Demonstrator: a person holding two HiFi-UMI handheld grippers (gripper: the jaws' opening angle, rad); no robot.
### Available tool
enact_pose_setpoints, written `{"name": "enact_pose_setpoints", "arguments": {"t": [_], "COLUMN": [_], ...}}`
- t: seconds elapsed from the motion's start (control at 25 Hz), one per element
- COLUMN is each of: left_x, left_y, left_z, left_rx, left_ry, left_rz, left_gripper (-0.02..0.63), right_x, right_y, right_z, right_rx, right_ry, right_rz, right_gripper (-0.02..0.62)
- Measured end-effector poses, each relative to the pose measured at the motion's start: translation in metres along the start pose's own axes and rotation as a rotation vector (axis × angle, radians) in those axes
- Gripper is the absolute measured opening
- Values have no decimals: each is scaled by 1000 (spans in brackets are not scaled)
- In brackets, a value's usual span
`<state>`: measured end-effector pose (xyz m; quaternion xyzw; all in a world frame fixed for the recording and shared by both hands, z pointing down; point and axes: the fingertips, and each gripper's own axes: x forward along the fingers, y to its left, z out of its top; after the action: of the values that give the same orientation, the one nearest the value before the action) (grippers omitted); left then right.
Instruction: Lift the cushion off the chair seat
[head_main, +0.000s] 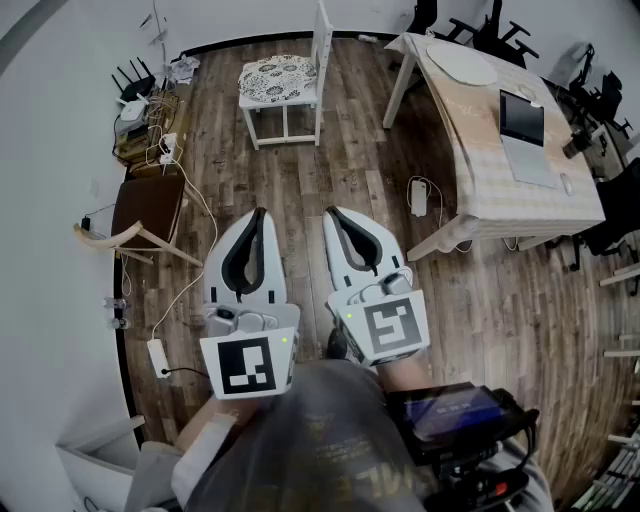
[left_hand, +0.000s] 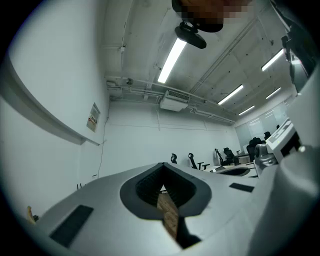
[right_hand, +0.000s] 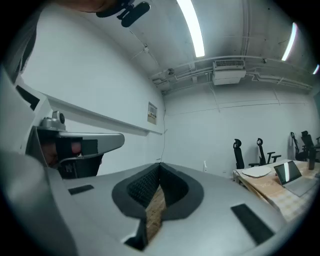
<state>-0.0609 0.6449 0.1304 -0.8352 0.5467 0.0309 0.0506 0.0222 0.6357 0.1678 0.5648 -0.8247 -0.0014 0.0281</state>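
Observation:
A white wooden chair (head_main: 322, 45) stands far ahead near the back wall, and a cushion (head_main: 277, 77) with a black-and-white pattern lies on its seat. Both grippers hover side by side over the wood floor, close to my body and well short of the chair. The left gripper (head_main: 260, 213) is shut with its tips together and holds nothing. Beside it, the right gripper (head_main: 331, 212) is also shut and empty. In the left gripper view the left gripper (left_hand: 161, 165) points roughly level at the white wall. The right gripper (right_hand: 160, 165) does the same in its own view. Neither gripper view shows the chair.
A table (head_main: 480, 185) at the right carries a laptop (head_main: 523, 120) and a round pad (head_main: 462, 62). A brown chair (head_main: 148, 205) lies tipped at the left wall among cables and a power strip (head_main: 158, 355). A white adapter (head_main: 418, 196) lies on the floor by the table.

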Motion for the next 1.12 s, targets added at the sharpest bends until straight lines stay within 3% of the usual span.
{"name": "enact_pose_setpoints", "arguments": {"t": [0.48, 0.8, 1.12], "left_x": [12, 22, 47], "left_y": [-31, -58, -46], "left_z": [-1, -15, -31], "left_rx": [-2, 7, 8], "left_ry": [-3, 40, 77], "left_rz": [23, 47, 57], "left_gripper": [6, 6, 6], "right_x": [-10, -15, 13], "right_y": [-23, -55, -67], "right_z": [-6, -27, -38], "right_rx": [25, 65, 98], "right_ry": [-37, 37, 36], "right_rz": [75, 85, 97], "right_gripper": [7, 6, 8]}}
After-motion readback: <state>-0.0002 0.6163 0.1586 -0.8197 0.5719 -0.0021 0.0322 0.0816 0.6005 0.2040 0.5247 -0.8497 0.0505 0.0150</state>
